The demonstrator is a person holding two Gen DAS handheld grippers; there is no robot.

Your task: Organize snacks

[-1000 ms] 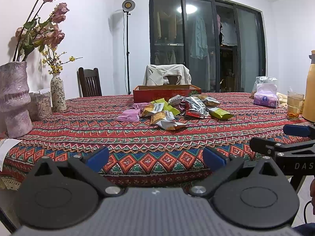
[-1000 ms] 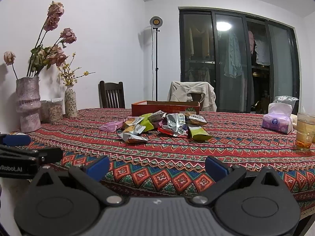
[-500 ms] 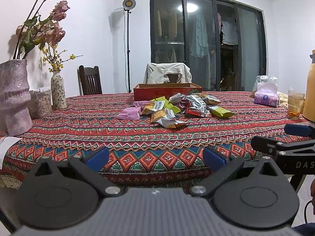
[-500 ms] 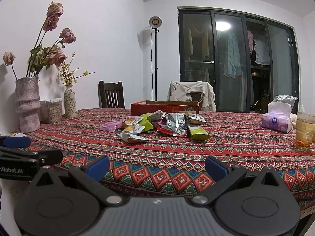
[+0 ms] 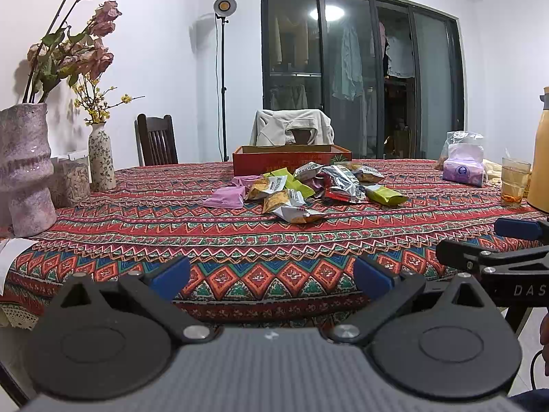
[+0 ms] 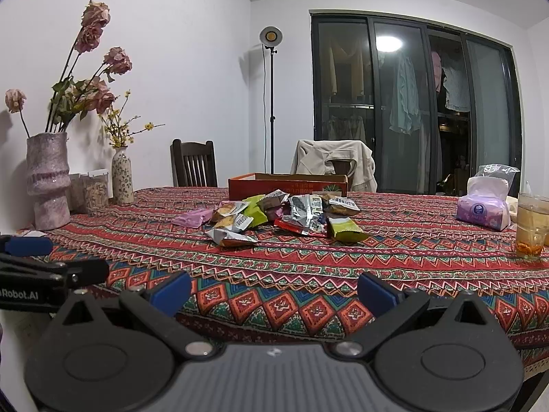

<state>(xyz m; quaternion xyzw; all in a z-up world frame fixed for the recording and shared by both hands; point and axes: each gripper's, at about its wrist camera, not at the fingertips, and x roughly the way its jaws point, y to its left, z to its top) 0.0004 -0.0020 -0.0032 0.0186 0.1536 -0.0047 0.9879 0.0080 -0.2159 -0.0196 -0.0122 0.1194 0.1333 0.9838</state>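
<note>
Left tongs (image 5: 271, 274): blue-padded fingers spread wide apart, nothing between them. Right tongs (image 6: 272, 290): same, apart and empty. Both hang at the near edge of the desk (image 5: 240, 240), lower part of each frame, well short of the goods. Each pair shows at the side edge of the other's view, so they sit side by side.

Snack pile (image 5: 308, 185): loose packets heaped at frame centre on the patterned cloth, not sorted. Nearest the cameras is a silver-and-orange packet (image 6: 230, 237); a pink packet (image 5: 226, 197) lies at the left of the heap, a green packet (image 6: 345, 229) at its right. Red tray box (image 5: 291, 159) stands just behind the pile, upper centre; its inside cannot be seen from this low angle. Judged the likely destination, which would explain the heap lying right in front of it.

Judgement: task not yet begun; the wide spread suits a first reach to the near packets.

Surroundings: large pink vase (image 5: 24, 168) and small floral vase (image 5: 101, 156) at left of frame; tissue pack (image 6: 483, 206) and glass of drink (image 6: 530, 226) at right. All stand well apart from the pile. The straight path forward over the cloth is unobstructed; the glass is the item to mind on a wide right-hand sweep.
</note>
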